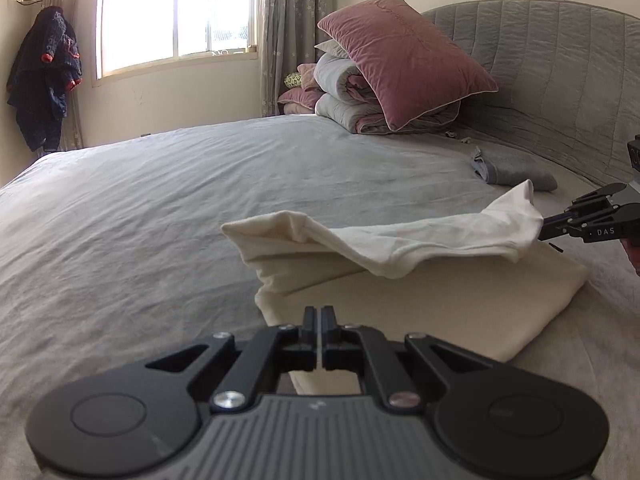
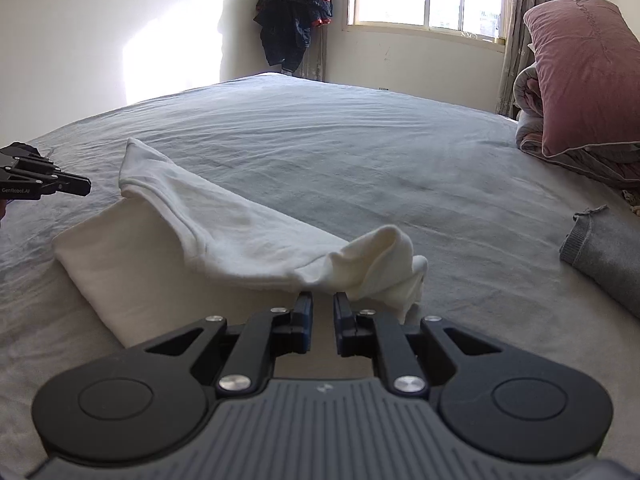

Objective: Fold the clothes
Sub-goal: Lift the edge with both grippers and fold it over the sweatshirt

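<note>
A cream garment (image 1: 440, 300) lies on the grey bed sheet (image 1: 160, 208), with one layer (image 1: 400, 248) folded back over it and bunched up at one end. In the right wrist view, that bunched end (image 2: 380, 264) sits just past my right gripper (image 2: 322, 304). The gripper is open with a small gap and nothing shows between its fingers. In the left wrist view the right gripper (image 1: 544, 232) is at the raised corner of the cloth. My left gripper (image 1: 321, 316) is shut and empty, low over the garment's near edge. Seen from the right, the left gripper (image 2: 86, 186) hangs just off the garment (image 2: 140, 264).
A folded grey garment (image 1: 512, 168) lies near the padded headboard (image 1: 560, 80). A pink pillow (image 1: 404, 60) leans on stacked quilts (image 1: 344, 96) at the head of the bed. A dark jacket (image 1: 44, 76) hangs beside the window (image 1: 176, 12). Open sheet stretches beyond the garment.
</note>
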`<state>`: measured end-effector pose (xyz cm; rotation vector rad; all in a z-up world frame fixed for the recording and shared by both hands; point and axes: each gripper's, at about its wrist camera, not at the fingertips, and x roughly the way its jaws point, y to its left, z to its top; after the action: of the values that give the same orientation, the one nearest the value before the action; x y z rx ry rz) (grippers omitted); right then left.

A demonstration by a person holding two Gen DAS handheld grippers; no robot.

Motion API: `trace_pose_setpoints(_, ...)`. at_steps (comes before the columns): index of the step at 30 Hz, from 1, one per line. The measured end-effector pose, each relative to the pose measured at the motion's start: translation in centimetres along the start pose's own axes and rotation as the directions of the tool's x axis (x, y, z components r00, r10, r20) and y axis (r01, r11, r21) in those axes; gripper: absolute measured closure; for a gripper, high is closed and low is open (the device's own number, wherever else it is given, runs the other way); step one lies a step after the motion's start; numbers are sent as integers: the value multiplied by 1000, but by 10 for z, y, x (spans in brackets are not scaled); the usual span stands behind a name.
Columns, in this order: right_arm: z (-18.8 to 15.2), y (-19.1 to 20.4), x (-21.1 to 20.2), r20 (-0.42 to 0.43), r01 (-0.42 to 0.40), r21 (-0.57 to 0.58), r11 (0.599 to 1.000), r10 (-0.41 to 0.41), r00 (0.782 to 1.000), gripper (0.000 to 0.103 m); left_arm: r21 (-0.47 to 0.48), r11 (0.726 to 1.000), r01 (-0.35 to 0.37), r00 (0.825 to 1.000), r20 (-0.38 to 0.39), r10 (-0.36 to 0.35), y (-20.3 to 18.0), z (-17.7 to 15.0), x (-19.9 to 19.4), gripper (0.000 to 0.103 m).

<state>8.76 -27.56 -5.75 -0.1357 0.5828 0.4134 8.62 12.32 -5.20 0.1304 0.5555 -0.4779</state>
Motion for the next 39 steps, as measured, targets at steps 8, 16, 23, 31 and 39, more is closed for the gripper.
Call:
trace_pose_setpoints(8,-7,-5,-5,-32,-35,211,977,42,999,82,-347,937,52,997,-27,-66,31,-1,4,56)
trace_pose_setpoints(16,-6,-23,1,33,-115,523,844,115,993,46,-689,709,150,987,63,-147,47,3,34,46)
trace_pose_setpoints(23,-8,-30,28,20,-62,727,684,70,997,46,-784,616,72,995,13,-100,33,1,66,65)
trace_pose_setpoints(31,-24,-44,20,92,-127,893,431,101,991,87,-830,556,55,996,7,-88,19,7,48,97)
trace_pose_setpoints(39,-26,-55,-21,205,-233,936,265,130,970,89,-877,478,50,992,-11,-124,8,7,16,98)
